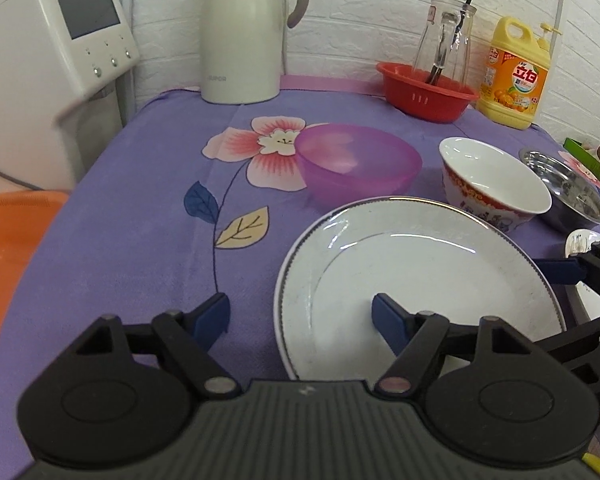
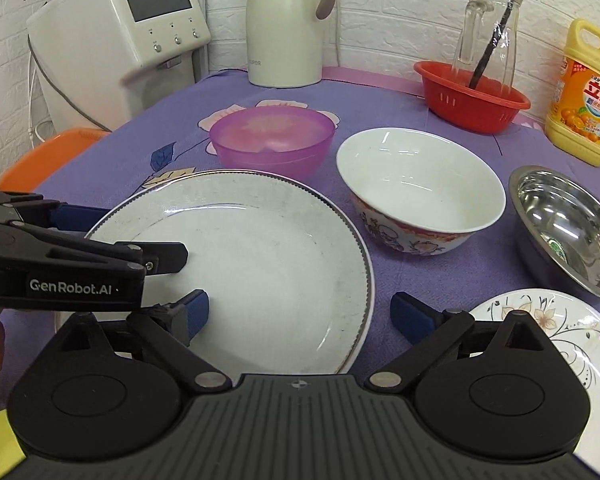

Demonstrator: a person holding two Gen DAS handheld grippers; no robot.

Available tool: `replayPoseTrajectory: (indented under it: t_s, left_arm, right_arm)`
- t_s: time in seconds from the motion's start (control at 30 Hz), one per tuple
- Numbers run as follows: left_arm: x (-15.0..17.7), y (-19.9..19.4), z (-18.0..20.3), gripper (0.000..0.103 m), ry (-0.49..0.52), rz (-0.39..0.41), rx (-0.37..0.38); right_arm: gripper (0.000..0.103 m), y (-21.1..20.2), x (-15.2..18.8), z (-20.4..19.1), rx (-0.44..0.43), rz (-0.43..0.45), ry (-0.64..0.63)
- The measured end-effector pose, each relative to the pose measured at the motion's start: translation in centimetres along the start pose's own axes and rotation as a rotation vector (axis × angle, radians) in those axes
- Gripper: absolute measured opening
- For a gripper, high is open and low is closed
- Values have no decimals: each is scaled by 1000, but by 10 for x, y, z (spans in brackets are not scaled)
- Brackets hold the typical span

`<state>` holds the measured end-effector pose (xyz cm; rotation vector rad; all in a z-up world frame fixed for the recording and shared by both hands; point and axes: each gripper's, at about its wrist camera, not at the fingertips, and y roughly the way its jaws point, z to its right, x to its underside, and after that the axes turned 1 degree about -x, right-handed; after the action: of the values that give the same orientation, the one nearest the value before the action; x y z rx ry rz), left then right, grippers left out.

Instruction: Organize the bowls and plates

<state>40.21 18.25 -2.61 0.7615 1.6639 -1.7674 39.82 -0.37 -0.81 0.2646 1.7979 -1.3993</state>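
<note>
A: What's the setting?

B: A white brick-pattern wall behind a table under a purple floral cloth (image 1: 140, 240). At the back stand a white dispenser with a screen (image 2: 140, 20), a cream thermos jug (image 1: 240, 40), a red basket (image 2: 472, 100) holding a glass jar (image 2: 484, 36), and a yellow detergent bottle (image 1: 514, 76).

A: And the dishes, biggest first?

B: The large white plate (image 2: 260, 264) lies flat near the front edge, right side up, round, so it has no long axis. It has a dark beaded rim and faint grey scuffs. Beyond it sits a translucent purple bowl (image 2: 272, 140), upright. To its right is a white bowl (image 2: 416, 184) with red and floral outside, mouth up, just beside the plate. Further right is a steel bowl (image 2: 564, 224), tilted slightly. Smallest is a floral saucer (image 2: 560, 336) at the front right.

A: The grippers?

B: The left gripper (image 1: 302, 316) has its jaws apart, straddling the plate's left rim: one blue pad on the cloth, one over the plate. The right gripper (image 2: 300, 314) is also spread, straddling the plate's right rim, closing on nothing.
</note>
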Motion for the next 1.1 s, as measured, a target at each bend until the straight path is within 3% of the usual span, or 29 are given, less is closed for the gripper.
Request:
replayPoseTrajectory:
  t_s: [0.07, 0.33, 0.73, 0.83, 0.93, 0.97, 1.1]
  left_arm:
    - [1, -3, -5, 75, -8, -1, 1]
    - [9, -17, -12, 73, -9, 7, 25]
    - [11, -8, -3, 71, 8, 22, 25]
    - [11, -8, 2, 62, 3, 27, 34]
    - [8, -8, 6, 58, -21, 3, 24]
    - [6, -9, 5, 51, -40, -12, 31]
    - [-2, -27, 8, 51, -30, 15, 15]
  right_arm:
    - [103, 1, -2, -1, -49, -18, 27]
    - [103, 3, -3, -15, -107, -40, -24]
    - [103, -3, 7, -6, -110, -29, -17]
    - [103, 0, 6, -9, -111, -29, -24]
    - [103, 3, 2, -16, -121, -43, -41]
    - [103, 3, 0, -17, -113, -51, -27]
    - [103, -9, -3, -19, -100, -36, 2]
